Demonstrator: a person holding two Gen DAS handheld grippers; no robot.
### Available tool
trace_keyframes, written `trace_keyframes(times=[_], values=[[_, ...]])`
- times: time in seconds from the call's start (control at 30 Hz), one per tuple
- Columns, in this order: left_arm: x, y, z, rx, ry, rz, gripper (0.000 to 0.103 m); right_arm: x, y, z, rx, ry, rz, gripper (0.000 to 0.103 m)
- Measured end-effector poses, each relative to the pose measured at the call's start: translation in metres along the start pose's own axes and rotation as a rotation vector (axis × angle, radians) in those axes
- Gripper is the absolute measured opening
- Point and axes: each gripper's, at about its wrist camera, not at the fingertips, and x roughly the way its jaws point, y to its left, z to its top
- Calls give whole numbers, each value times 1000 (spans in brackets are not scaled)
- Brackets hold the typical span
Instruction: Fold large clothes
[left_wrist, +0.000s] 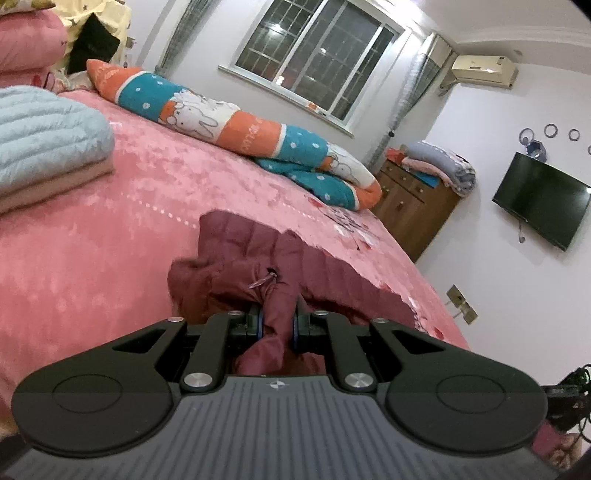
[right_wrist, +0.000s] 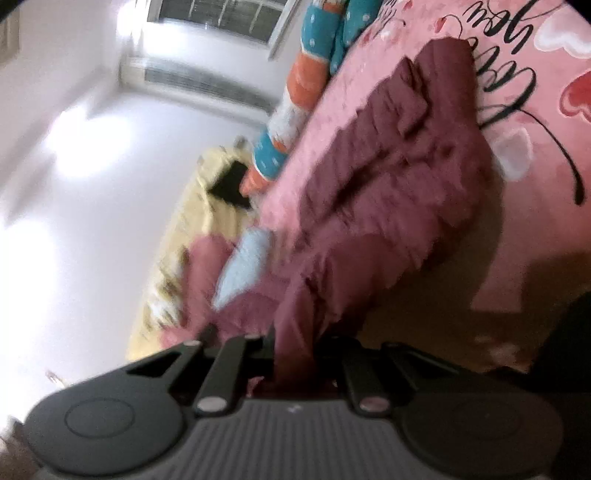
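Spread across most of both views: a pink plush bedspread (left_wrist: 110, 258), velvety nap, printed with hearts and black script on the right part. Soft and yielding underneath, so poor backing for pressing a crease.

Lying on it near the close edge: the maroon quilted jacket (left_wrist: 243, 254), puffy, stitched in horizontal channels, shell smooth and faintly shiny. Judged light for its bulk, springy, likely slippery; liable to loft back open after a fold. Bunched at the near end, flatter toward the far end. Best taken at seams, hem or a gathered ridge where several layers give the pads something to bite; a single smooth layer would probably slide out.

Far side: a long bolster (left_wrist: 229, 122) in orange, teal and white terry with rabbit prints. Far left: a folded pale-blue fleece blanket (left_wrist: 44, 140), ribbed and thick.

Left gripper (left_wrist: 277, 325) clamped on a gathered ridge of the jacket, fabric squeezed between blue-rimmed pads (left_wrist: 260, 325), just below a small drawcord loop (left_wrist: 264, 282). Right gripper (right_wrist: 293, 354) likewise pinched on a fold of the same jacket at its near edge, the cloth rising taut from the jaws; view tilted and motion-blurred, so finer detail unclear.
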Motion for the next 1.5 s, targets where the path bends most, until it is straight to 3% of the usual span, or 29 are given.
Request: trace_keyframes(times=[0.27, 0.43, 0.57, 0.73, 0.8, 0.93, 1.0, 1.03, 1.27, 1.5], values=[[85, 7, 53, -16, -4, 15, 18, 29, -10, 72, 89, -165, 43, 9], [154, -4, 78, -4, 38, 29, 19, 52, -37, 112, 187, -259, 70, 9], [211, -6, 93, 21, 81, 69, 28, 66, -57, 142, 240, -305, 36, 13], [257, 3, 100, 36, 118, 116, 40, 84, -80, 176, 305, -348, -10, 23], [269, 8, 105, 34, 120, 132, 51, 90, -87, 184, 336, -369, -15, 39], [280, 13, 114, 46, 105, 167, 66, 101, -97, 201, 364, -400, -13, 54], [281, 14, 119, 67, 86, 205, 84, 103, -101, 207, 386, -411, -20, 60], [271, 10, 115, 81, 74, 220, 87, 104, -104, 210, 404, -417, -17, 63], [273, 20, 128, 120, 21, 294, 93, 101, -111, 220, 469, -462, -5, 77], [234, 28, 108, 94, -21, 279, 92, 83, -104, 225, 453, -507, -7, 80]])
